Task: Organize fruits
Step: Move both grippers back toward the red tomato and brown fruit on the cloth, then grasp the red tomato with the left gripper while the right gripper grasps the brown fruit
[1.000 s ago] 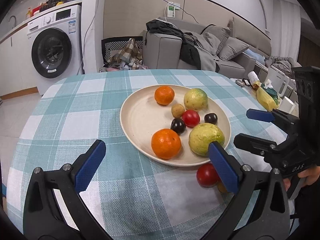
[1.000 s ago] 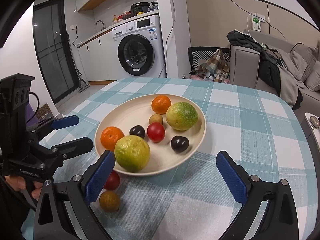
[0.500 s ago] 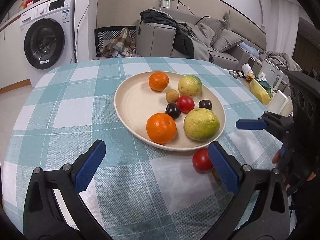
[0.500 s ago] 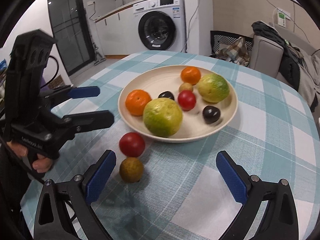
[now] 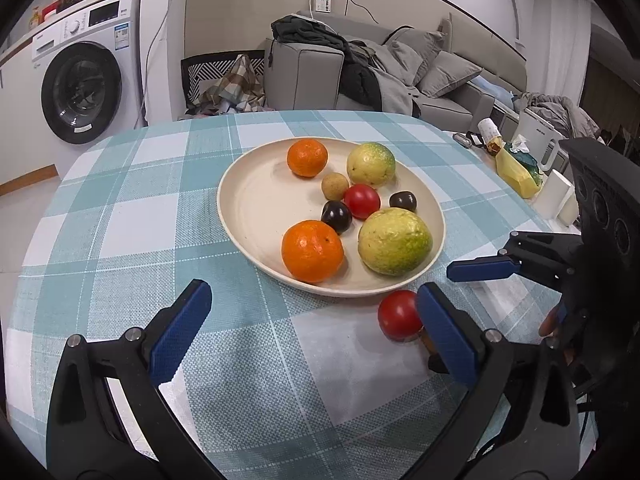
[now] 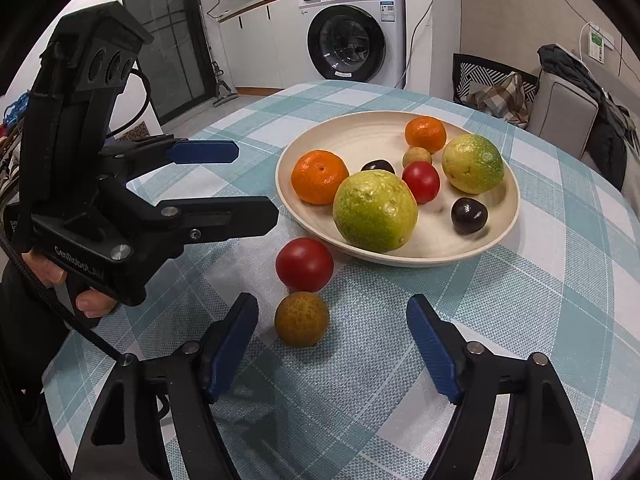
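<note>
Jaws apart; "CenRobot.AI" on left gripper

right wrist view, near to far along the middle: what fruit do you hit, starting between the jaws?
Small brown fruit on the cloth → red tomato just behind it, still off the plate → big green-yellow fruit at the plate's near rim → red tomato on the plate → small tan fruit → far orange.

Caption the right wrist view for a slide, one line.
Right gripper, jaws just narrowed but open, nears brown fruit and tomato beside the fruit plate.
</note>
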`<state>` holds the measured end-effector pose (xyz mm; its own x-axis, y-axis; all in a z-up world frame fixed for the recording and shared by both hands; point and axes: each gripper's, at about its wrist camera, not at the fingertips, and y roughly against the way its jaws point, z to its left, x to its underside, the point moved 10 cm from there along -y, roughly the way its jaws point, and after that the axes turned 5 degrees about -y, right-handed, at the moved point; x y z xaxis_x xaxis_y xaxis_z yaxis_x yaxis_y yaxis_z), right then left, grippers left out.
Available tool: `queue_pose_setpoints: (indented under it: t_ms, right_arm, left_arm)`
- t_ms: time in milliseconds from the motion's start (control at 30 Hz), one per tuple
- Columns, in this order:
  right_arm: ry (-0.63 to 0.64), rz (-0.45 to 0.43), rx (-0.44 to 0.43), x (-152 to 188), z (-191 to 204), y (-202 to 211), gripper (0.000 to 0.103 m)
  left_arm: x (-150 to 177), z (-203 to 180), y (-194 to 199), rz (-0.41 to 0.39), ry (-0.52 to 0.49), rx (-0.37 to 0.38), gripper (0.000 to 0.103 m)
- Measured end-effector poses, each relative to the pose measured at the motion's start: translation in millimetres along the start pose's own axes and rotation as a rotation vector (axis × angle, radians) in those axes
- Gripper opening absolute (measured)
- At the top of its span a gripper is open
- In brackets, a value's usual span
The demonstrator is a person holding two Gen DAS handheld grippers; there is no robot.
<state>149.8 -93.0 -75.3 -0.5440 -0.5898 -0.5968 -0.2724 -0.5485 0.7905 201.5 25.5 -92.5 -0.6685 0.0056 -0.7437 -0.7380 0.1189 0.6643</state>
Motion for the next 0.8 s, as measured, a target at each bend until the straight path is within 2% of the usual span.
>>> queue_pose_setpoints:
  t_ms: [167, 233, 333, 467, 533, 600, 800]
  right_arm:
    - [0.016, 0.012, -0.024, 1.8, 5.2, -0.2, 0.069]
    - [0.024, 0.022, -0.034, 3.0, 7.3, -1.4, 0.056]
    - [0.035, 0.029, -0.043, 5.3, 10.0, -1.6, 0.049]
    - [0.045, 0.033, -0.076, 7.1, 15.4, -0.5, 0.043]
    - [0.047, 0.033, -0.078, 6.7, 15.8, -0.6, 0.034]
    - [0.042, 0.034, -0.078, 6.9, 14.8, -0.3, 0.030]
    - [0.028, 0.018, -0.066, 3.6, 8.8, 2.0, 0.029]
  left_arm:
    - [1.4, -3.4, -2.2, 0.009, -0.011, 0.004, 0.102]
    - [2.5, -5.1, -2.8, 0.012, -0.016, 0.006, 0.102]
    - [2.8, -6.6, -3.2, 0.013, -0.022, 0.007, 0.102]
    - [3.9, -7.1, -3.3, 0.018, -0.021, 0.009, 0.102]
    - [4.6, -7.5, -3.5, 0.022, -0.021, 0.013, 0.102]
    - [5.2, -8.0, -3.9, 0.025, -0.023, 0.015, 0.102]
    - [7.0, -12.3, -6.4, 0.041, -0.029, 0.037, 0.102]
